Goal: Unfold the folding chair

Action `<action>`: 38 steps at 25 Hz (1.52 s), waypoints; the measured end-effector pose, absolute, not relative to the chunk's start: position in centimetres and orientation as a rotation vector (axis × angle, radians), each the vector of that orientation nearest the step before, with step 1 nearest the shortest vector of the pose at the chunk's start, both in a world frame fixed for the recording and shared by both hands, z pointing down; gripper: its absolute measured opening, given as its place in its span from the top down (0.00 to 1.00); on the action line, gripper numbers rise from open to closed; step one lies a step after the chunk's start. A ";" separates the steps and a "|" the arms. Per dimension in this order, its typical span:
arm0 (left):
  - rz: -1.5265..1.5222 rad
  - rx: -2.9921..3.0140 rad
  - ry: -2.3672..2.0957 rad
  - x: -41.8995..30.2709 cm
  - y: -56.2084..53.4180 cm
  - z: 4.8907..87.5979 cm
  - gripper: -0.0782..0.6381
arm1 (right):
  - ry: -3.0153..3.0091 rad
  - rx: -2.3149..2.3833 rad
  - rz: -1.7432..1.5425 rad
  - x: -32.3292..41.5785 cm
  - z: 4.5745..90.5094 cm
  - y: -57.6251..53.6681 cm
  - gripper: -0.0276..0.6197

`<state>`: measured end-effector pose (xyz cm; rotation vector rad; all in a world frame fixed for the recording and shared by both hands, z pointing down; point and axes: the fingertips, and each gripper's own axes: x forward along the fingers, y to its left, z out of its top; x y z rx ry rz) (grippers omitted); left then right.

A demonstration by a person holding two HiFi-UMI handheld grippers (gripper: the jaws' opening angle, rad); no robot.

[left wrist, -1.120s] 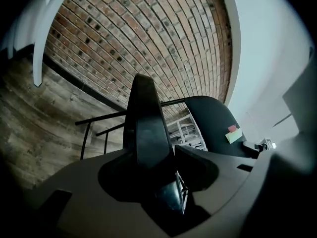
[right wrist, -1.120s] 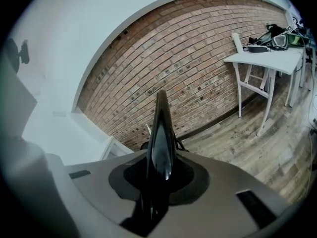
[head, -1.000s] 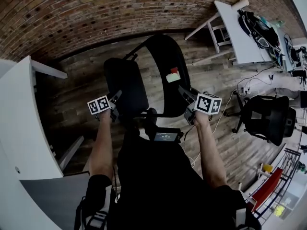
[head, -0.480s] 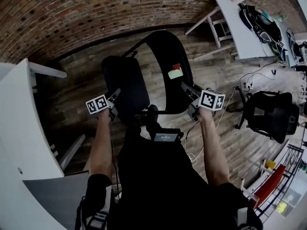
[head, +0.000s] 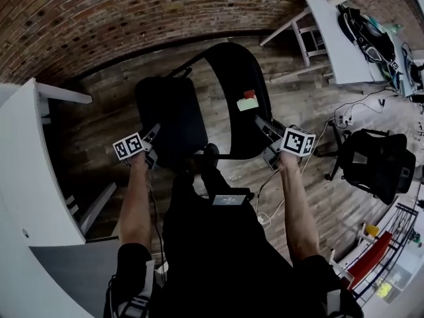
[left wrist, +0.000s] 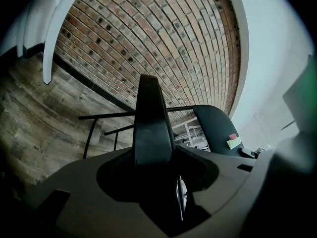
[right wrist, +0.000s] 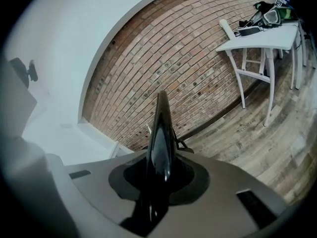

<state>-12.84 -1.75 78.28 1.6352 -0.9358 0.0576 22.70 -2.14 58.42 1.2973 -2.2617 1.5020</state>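
Observation:
A black folding chair stands on the wood floor in front of me, its padded seat on the left and its curved backrest on the right. The backrest carries a red and a green sticky note. My left gripper is shut on the seat's near edge, which fills the left gripper view as a thick black pad. My right gripper is shut on the backrest's rim, seen as a thin black edge in the right gripper view. The black frame tubes run behind the seat.
A brick wall rises behind the chair. A white desk stands close on the left. At the right are a white table with bags, a black office chair and cables on the floor.
My right gripper has shifted a little to the right and down with the backrest, and the gap between seat and backrest looks slightly wider. The left gripper has barely moved.

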 end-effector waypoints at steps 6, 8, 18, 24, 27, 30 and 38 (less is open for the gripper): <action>0.049 1.629 -0.943 -13.7 -1.7 79.3 0.59 | -2.279 1.286 1.524 23.3 59.3 -2.4 0.84; 0.046 1.630 -0.942 -13.8 -1.6 79.6 0.59 | -2.288 1.281 1.531 23.4 59.5 -2.5 0.84; 0.039 1.635 -0.941 -14.8 -1.2 80.8 0.59 | -2.307 1.269 1.554 24.4 60.9 -2.5 0.84; 0.077 1.627 -0.965 -15.7 -1.0 81.6 0.57 | -2.331 1.245 1.581 24.4 61.2 -2.7 0.84; 0.078 1.625 -0.965 -16.2 -0.8 82.0 0.57 | -2.341 1.235 1.575 24.4 61.4 -2.6 0.84; 0.079 1.624 -0.966 -16.4 -0.8 82.3 0.57 | -2.350 1.228 1.582 24.5 61.6 -2.7 0.84; 0.081 1.620 -0.961 -16.7 -0.9 82.4 0.57 | -2.356 1.221 1.602 25.1 62.0 -3.1 0.84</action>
